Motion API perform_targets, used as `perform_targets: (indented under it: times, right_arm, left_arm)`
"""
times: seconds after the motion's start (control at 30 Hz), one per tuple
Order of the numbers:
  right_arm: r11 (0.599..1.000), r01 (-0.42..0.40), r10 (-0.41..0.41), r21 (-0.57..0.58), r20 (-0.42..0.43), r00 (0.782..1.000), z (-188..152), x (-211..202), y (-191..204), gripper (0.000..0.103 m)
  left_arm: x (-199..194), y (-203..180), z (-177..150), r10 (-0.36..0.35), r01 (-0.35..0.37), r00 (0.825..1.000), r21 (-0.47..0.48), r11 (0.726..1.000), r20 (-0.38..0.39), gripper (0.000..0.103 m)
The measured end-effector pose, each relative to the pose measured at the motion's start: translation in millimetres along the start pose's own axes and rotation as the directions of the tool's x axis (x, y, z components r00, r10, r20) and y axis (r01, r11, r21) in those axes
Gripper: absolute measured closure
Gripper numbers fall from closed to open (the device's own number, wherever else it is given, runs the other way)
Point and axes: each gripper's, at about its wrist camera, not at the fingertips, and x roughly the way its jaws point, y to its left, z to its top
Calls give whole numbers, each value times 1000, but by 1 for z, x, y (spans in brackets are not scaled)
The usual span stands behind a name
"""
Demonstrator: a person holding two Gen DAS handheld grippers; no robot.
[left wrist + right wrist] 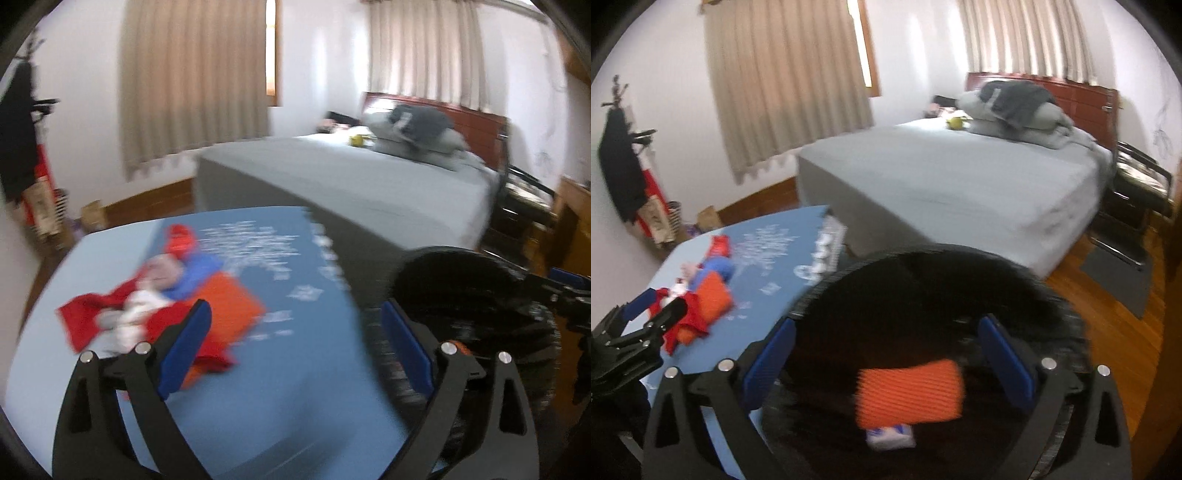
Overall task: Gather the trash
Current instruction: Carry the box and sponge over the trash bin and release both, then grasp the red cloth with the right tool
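Note:
A pile of trash (147, 306) lies on the blue table (258, 387): red, orange, blue and white wrappers, blurred. It also shows in the right wrist view (701, 295). My left gripper (295, 347) is open and empty, just right of the pile; it also shows in the right wrist view (661, 310). My right gripper (886, 354) is open above the black round bin (923, 295), which stands right of the table. An orange packet (908, 395) and a small white and blue packet (890, 437) lie in the bin. The bin also shows in the left wrist view (472, 295).
A grey bed (960, 184) with a heap of bedding stands behind the table. A dark chair (1137, 184) stands right of the bed. Wooden floor (1108, 332) with a grey mat lies to the right. Clothes and bags (635, 192) stand by the left wall.

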Motion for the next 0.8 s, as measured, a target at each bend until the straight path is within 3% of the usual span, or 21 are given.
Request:
perform_targets:
  times: [0.17,0.37,0.5,0.8]
  right_arm:
    - [992,-109,110,-66,0,994,6,24,60,6]
    - [967,-218,217,-134,-19,976,3,52,127,6]
    - [945,-276,275,-173,-34,961,1,72,169,7]
    - [909,-354,340,-219,-100,935,-14,115,233,17]
  left_arm:
    - [-7,60,2,135,-135,991,-59,989,-1,13]
    - [-9,121,-4,261,-262,965,-103,960,-25,13]
    - [-6,148,-9,309,-311,950,-119,943,-41,16]
    - [13,182,-24,336,-346,938,-150,926,-88,26]
